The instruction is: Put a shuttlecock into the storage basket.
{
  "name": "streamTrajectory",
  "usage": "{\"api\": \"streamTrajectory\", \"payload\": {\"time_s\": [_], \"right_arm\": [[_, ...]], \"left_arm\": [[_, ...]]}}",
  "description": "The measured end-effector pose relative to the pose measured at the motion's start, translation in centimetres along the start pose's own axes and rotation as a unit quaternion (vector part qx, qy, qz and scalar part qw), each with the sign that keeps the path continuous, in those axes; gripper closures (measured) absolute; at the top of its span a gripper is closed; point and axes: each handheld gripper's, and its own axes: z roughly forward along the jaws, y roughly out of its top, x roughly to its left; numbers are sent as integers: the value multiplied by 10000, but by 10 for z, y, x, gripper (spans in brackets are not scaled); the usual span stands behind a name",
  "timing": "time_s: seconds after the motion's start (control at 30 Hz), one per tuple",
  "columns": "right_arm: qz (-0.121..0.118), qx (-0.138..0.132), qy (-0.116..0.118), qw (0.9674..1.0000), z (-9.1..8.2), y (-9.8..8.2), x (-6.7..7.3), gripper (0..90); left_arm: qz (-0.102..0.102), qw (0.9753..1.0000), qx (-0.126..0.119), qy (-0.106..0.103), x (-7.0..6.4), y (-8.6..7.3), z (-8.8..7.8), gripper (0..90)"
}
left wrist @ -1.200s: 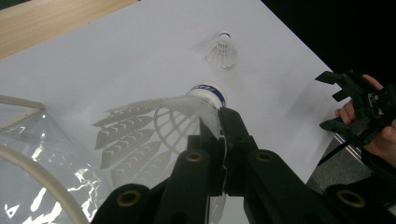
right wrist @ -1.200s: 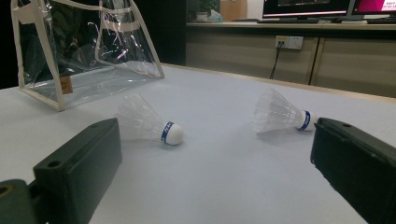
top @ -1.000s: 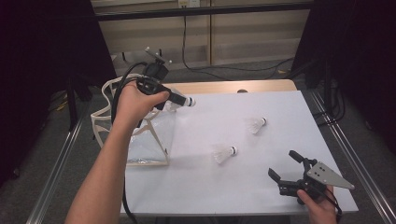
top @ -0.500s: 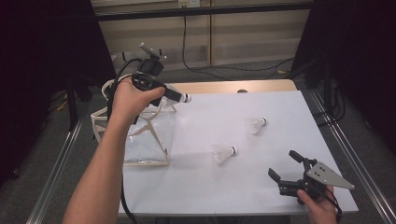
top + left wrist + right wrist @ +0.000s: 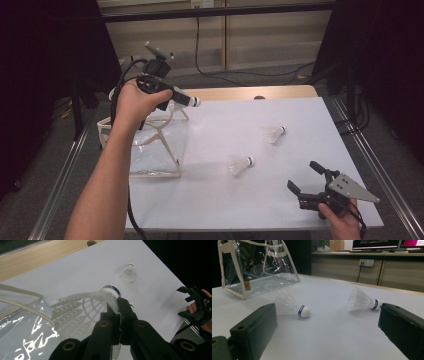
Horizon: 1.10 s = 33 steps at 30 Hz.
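In the high view our left gripper [image 5: 176, 98] hangs above the bag [image 5: 150, 145] at the table's [image 5: 220, 200] left edge, clamped on a shuttlecock [image 5: 187, 100] whose cork points right. The left gripper view adds what that one hides: the jaws meet on the feather skirt [image 5: 85, 307], and a blue band with unreadable print rings the cork. Our right gripper [image 5: 307, 180] rests near the front right corner, jaws wide apart and holding nothing. Its view shows the two loose shuttlecocks, the near one [image 5: 292, 306] and the far one [image 5: 363, 301], both blue-banded, lying well apart. The bag [image 5: 257, 267] there stands upright with a small tan label, too small to read. Bare table lies between the bag and the loose shuttlecocks.
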Motion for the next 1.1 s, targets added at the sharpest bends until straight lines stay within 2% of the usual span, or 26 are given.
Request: {"api": "streamTrajectory", "payload": {"time_s": [0.57,1.1], "right_arm": [[60,-18,-19,10000,0,0,0,18],[79,-24,-13,10000,-1,0,-1,18]], "left_arm": [[-191,9997,-74,141,14,2,-8,898],[-282,9993,-142,204,24,2,-16,899]]}}
